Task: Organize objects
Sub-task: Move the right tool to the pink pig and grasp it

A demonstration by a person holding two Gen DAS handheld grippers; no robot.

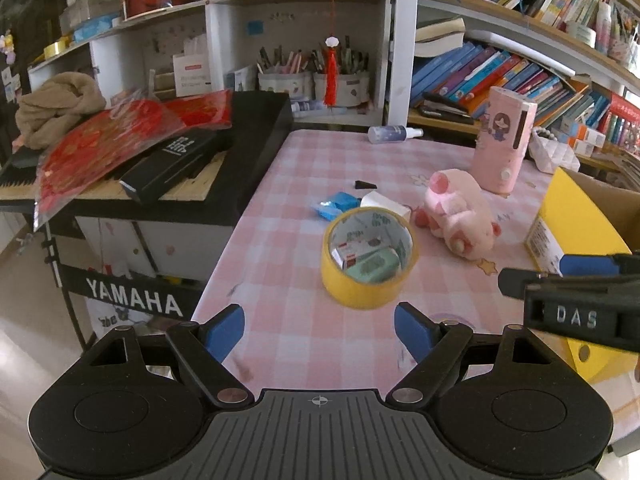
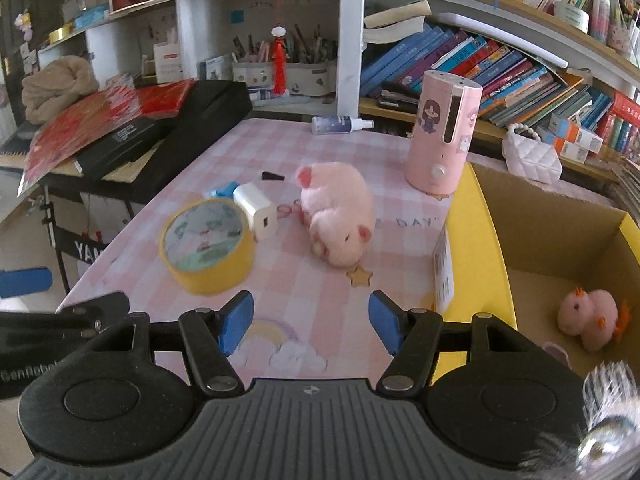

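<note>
While tape roll [image 1: 370, 258] nears, pig [image 1: 460, 210] beside

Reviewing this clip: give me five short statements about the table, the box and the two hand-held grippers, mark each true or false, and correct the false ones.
1. The yellow tape roll lies flat on the pink checked tablecloth. True.
2. The left hand-held gripper is clamped on the tape roll. False: its jaws are apart with nothing between them, and the roll lies ahead of them.
3. A small pink chick toy lies inside the cardboard box. True.
4. The pink plush pig is in the box. False: it lies on the tablecloth, beside the box.
5. The right hand-held gripper holds the white charger. False: it is empty, and the charger sits beside the tape roll.
</note>
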